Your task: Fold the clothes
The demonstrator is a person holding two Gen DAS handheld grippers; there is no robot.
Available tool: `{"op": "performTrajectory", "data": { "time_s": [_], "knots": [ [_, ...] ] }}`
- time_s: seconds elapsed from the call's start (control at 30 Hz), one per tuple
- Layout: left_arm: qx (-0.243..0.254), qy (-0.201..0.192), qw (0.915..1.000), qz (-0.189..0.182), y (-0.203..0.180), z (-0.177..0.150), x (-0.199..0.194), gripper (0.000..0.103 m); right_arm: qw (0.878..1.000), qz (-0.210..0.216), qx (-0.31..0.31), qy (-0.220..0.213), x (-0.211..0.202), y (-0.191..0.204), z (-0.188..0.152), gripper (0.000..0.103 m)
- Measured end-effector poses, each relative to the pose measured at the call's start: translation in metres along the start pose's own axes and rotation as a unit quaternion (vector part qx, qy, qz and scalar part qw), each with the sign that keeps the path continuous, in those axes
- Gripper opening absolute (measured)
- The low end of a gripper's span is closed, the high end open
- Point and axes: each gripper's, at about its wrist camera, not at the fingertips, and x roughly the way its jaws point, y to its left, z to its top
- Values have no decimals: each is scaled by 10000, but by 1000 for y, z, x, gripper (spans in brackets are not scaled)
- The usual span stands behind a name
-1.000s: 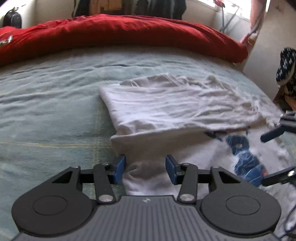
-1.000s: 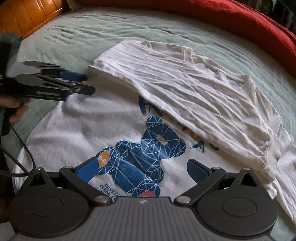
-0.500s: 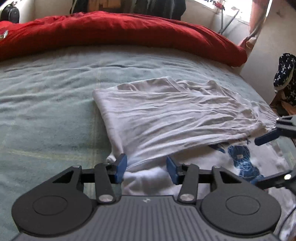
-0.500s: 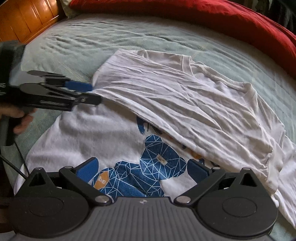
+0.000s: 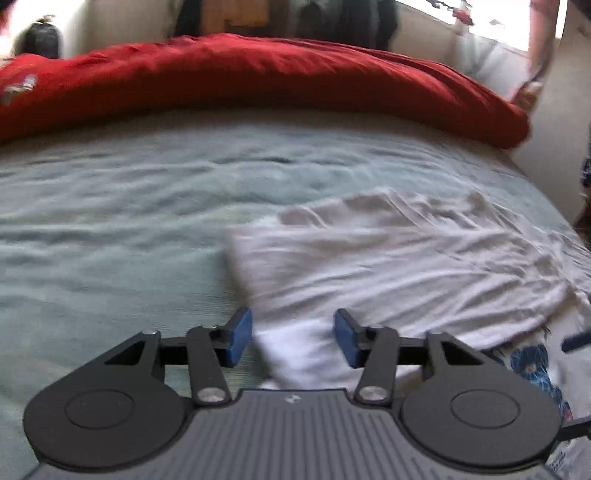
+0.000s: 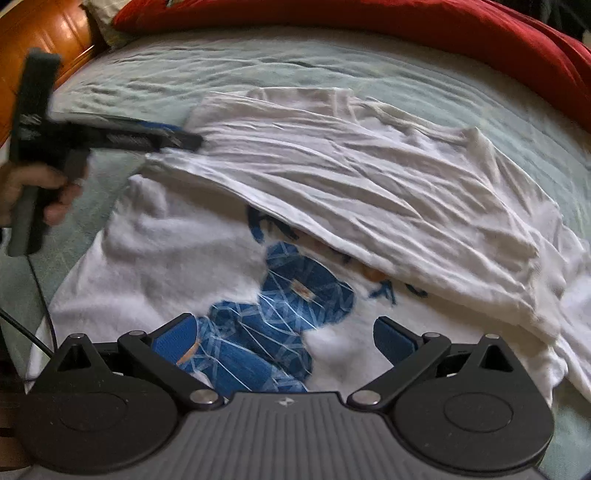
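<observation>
A white T-shirt with a blue bear print lies on the bed, its far half folded over toward me and covering the top of the print. My right gripper hovers open just above the print, with nothing held between its pads. In the right wrist view my left gripper, held by a hand, sits at the left end of the fold. From its own camera the left gripper is open, with the T-shirt's near left edge lying below and between its fingers.
A red duvet is bunched along the far side of the pale green bedspread. A wooden headboard stands at the left in the right wrist view. A wall borders the bed. A black cable trails at the near left.
The folded half now lies farther over the print. My left gripper has shifted left along the shirt's edge, so the shirt sits more to the right in its blurred view. Both stay open.
</observation>
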Motion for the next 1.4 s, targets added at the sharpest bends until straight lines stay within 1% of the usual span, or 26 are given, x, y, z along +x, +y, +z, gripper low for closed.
{"op": "performTrajectory", "data": {
  "time_s": [0.07, 0.13, 0.23, 0.3, 0.33, 0.37, 0.4, 0.43, 0.47, 0.5, 0.63, 0.7, 0.73, 0.8, 0.87, 0.93, 0.97, 1.03, 1.07, 1.1, 1.17, 1.2, 1.23, 1.3, 1.37, 1.4],
  "knots": [
    [-3, -177, 9997, -159, -5, 2, -18, 51, 9999, -5, 117, 15, 0, -7, -5, 103],
    [96, -180, 9992, -344, -18, 0, -28, 52, 9998, -3, 205, 34, 1, -11, -8, 103],
    [213, 21, 9973, -698, -36, -12, -39, 54, 9998, -23, 208, -5, -2, -10, -10, 103],
    [138, 211, 9962, -833, -43, -24, -37, 54, 9998, -2, 219, -36, -4, -11, -11, 103],
    [61, 335, 9960, -830, -43, -31, -33, 54, 9997, 6, 225, -50, -5, -11, -11, 103],
    [3, 461, 9962, -735, -43, -38, -29, 54, 9997, 1, 226, -54, -4, -12, -11, 103],
    [-45, 583, 9964, -616, -42, -44, -25, 54, 9997, -22, 226, -44, -4, -12, -12, 103],
    [-43, 679, 9969, -403, -40, -49, -22, 52, 9997, -45, 225, -35, -4, -13, -13, 103],
    [-72, 705, 9971, -284, -37, -52, -23, 51, 9997, -69, 226, -27, -4, -13, -14, 103],
    [-117, 710, 9972, -207, -34, -55, -26, 53, 9997, -95, 229, -36, -5, -14, -14, 103],
    [-291, 706, 9971, 45, -30, -53, -47, 51, 9989, -287, 166, -330, -9, -21, -8, 103],
    [-174, 416, 9989, -90, -36, -44, -56, 53, 9980, -383, 134, -477, -11, -25, -5, 103],
    [-104, 251, 9995, -173, -40, -38, -60, 57, 9975, -431, 118, -551, -12, -27, -4, 103],
    [136, -43, 9994, -308, -51, -25, -57, 58, 9961, -527, 87, -697, -14, -30, -1, 103],
    [210, -220, 9987, -397, -57, -12, -41, 58, 9945, -622, 55, -844, -17, -34, 2, 103],
    [103, -300, 9986, -414, -58, -4, -20, 58, 9925, -714, 32, -991, -18, -38, 5, 103],
    [19, -252, 9989, -404, -57, -3, -9, 58, 9916, -723, 93, -1068, -14, -45, 9, 103],
    [-15, 23, 9996, -269, -54, -7, 13, 57, 9895, -743, 216, -1222, -7, -59, 17, 103],
    [114, 125, 9996, -211, -54, -13, 18, 56, 9884, -749, 282, -1291, -3, -66, 20, 103],
    [270, 201, 9993, -172, -54, -20, 22, 58, 9884, -734, 379, -1278, 3, -73, 20, 103],
    [500, 211, 9984, -141, -55, -28, 14, 59, 9896, -767, 609, -1052, 15, -89, 16, 103],
    [505, 279, 9982, -149, -54, -30, 10, 59, 9899, -760, 711, -960, 19, -96, 10, 103],
    [490, 350, 9981, -163, -52, -32, 5, 60, 9901, -648, 727, -1013, 17, -101, 1, 103],
    [480, 464, 9977, -126, -50, -27, -1, 58, 9909, -632, 575, -1038, 9, -100, -2, 103],
    [563, 309, 9979, -119, -52, -16, -7, 58, 9918, -685, 404, -1001, 2, -96, 1, 103],
    [589, 171, 9980, -165, -53, -9, -7, 60, 9920, -704, 316, -999, -2, -94, 3, 103]
  ]
}}
